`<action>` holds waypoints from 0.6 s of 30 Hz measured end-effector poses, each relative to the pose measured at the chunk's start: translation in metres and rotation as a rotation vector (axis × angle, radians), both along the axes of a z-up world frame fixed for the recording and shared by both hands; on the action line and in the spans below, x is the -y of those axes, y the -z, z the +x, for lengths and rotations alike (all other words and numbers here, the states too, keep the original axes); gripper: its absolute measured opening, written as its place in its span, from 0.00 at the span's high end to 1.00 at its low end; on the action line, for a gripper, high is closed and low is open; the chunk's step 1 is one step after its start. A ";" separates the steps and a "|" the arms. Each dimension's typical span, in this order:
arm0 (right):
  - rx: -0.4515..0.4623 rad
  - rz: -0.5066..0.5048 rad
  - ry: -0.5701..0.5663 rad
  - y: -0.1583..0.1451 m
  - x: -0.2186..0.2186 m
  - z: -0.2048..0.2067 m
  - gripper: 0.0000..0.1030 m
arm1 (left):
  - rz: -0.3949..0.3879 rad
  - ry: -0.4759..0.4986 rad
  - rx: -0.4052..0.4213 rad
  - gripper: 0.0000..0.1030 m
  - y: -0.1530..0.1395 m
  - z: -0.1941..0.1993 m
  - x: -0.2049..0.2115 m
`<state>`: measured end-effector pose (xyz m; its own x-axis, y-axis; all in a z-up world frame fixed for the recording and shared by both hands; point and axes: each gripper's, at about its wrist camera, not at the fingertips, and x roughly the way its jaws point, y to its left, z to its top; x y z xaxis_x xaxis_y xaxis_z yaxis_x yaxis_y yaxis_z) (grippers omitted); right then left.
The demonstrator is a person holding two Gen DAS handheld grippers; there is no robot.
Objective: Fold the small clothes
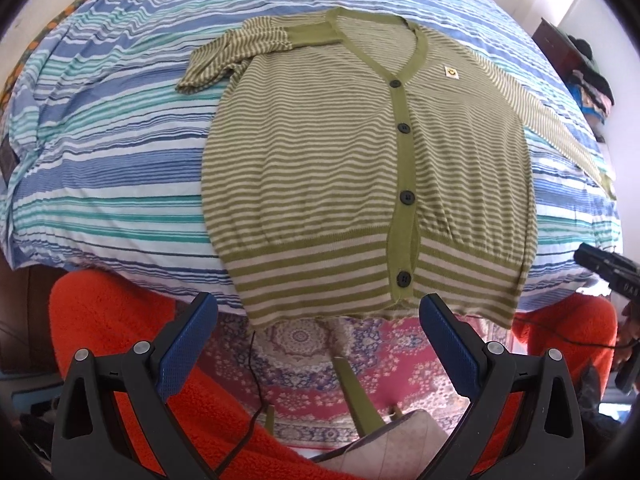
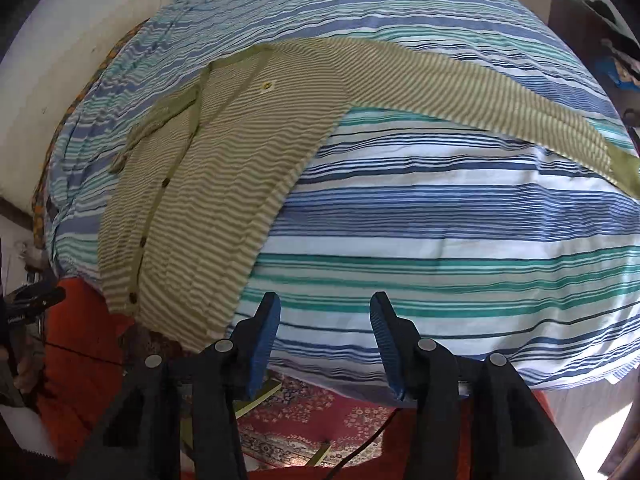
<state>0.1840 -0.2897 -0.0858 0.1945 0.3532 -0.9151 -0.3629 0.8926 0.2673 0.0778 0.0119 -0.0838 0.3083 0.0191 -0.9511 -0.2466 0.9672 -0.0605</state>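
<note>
the left wrist view looks from just off the near edge of the blue, teal and white striped bedsheet (image 1: pixel 100 152), facing the hem of the green-and-cream striped button cardigan (image 1: pixel 320 160) head-on. the right wrist view sits further right, facing the same sheet (image 2: pixel 460 220), cardigan (image 2: pixel 208 184) at its left.

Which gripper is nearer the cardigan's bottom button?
Left. The left gripper hangs open just below the bottom button at the hem; the right gripper sits off the cardigan's side, over the sheet.
</note>
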 end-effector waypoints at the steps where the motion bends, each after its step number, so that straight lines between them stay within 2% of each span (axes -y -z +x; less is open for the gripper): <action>1: -0.017 0.016 -0.052 0.006 -0.029 -0.019 0.56 | 0.002 0.008 0.010 0.02 -0.002 -0.003 -0.001; 4: -0.062 0.001 -0.088 0.033 -0.079 -0.045 0.56 | -0.012 0.013 0.032 0.02 -0.004 -0.014 -0.007; 7: -0.056 -0.104 -0.059 0.068 -0.094 -0.038 0.57 | -0.045 -0.014 0.039 0.02 -0.002 -0.022 -0.020; 8: -0.059 -0.133 -0.044 0.076 -0.093 -0.035 0.79 | -0.056 -0.030 0.043 0.02 -0.002 -0.025 -0.025; 9: -0.076 -0.131 -0.019 0.081 -0.086 -0.033 0.95 | -0.064 -0.048 0.049 0.02 -0.002 -0.028 -0.030; 15: -0.106 0.017 0.110 0.056 -0.034 -0.032 0.96 | -0.102 -0.147 0.073 0.02 0.001 -0.041 -0.053; 18: -0.175 0.058 0.183 0.072 -0.015 -0.028 0.97 | -0.104 -0.137 0.072 0.02 0.000 -0.041 -0.050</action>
<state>0.1555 -0.2746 -0.1573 0.1006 0.3797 -0.9196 -0.1408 0.9204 0.3647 0.0373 0.0618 -0.0841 0.3767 -0.0319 -0.9258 -0.3670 0.9125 -0.1807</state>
